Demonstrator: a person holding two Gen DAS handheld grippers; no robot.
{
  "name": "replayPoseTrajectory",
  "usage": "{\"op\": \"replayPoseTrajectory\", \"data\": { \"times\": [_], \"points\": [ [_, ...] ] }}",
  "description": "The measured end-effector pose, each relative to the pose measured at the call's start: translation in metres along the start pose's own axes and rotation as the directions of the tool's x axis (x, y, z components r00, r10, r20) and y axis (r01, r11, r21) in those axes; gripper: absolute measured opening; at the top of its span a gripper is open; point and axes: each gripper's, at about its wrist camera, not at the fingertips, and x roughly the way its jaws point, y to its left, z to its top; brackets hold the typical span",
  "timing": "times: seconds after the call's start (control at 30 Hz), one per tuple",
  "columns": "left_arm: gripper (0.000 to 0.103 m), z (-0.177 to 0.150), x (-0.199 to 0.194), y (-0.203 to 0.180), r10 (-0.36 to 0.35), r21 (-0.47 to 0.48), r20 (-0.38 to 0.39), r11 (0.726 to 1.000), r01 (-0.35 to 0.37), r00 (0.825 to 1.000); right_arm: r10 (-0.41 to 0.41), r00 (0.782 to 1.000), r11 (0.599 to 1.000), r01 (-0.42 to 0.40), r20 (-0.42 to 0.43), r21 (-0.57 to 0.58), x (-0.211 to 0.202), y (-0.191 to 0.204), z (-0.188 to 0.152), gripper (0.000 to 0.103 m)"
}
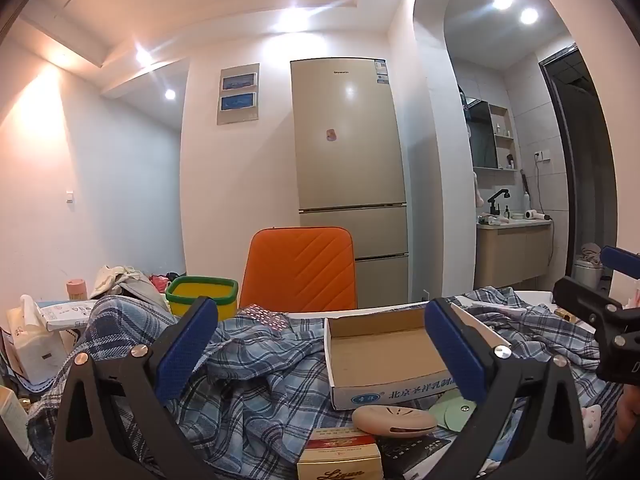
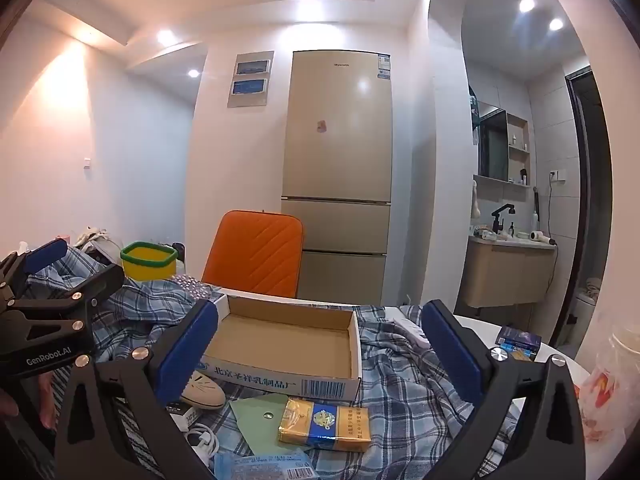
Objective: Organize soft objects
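A: Hovering level over the cluttered counter [image 2: 500, 322], left claw [image 1: 320, 350] spread wide, gripping nothing. Blue pads [image 1: 186, 350] standing clear of the plaid cloth [image 1: 248, 392] below.

B: Same for the right claw [image 2: 320, 352]: gaping fully, holding nothing, tipping slightly downward. Plaid cloth [image 2: 404, 392] lying crumpled across most of the counter, bunching up at the left and draping toward the white rim at the right.

A: Sitting on that cloth, between both sets of pads in view: an open, empty cardboard tray [image 1: 384, 350], its low walls upright, printed front edge facing the cameras.

B: Crowding the tray's [image 2: 288, 340] near edge: a gold and blue packet [image 2: 324, 424], a green envelope [image 2: 260, 416], a beige oval case [image 2: 204, 392], a white cable [image 2: 200, 438]. Little free space down there.

A: More room inside the tray and above it. Behind its far edge, an orange chair back [image 1: 300, 268] rising just beyond the counter, a yellow bin with a green rim [image 1: 202, 292] further left.

B: Left side tight: the other claw's black frame [image 2: 48, 320] reaching in close. Right side, a small blue box [image 2: 518, 338] near the counter's rim, a plastic bag [image 2: 608, 384] beside it.

A: Left edge here packed too: a tissue pack [image 1: 28, 340] and other bundled cloth [image 1: 120, 276].
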Motion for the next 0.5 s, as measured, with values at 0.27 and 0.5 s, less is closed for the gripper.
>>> {"op": "replayPoseTrajectory", "data": {
  "times": [0.27,0.5],
  "points": [
    [0.103,0.0002,-0.0048,0.0003,0.000,-0.001,-0.005,1.000,0.000,1.000,-0.002,1.000,1.000,0.002,-0.012,-0.006,0.0021,0.0018,0.0004,0.103],
    [0.103,0.0001,0.0002,0.0003,0.000,0.000,-0.010,1.000,0.000,1.000,0.000,1.000,1.000,0.000,0.000,-0.003,0.0002,0.0010,0.0004,0.103]
  ]
}}
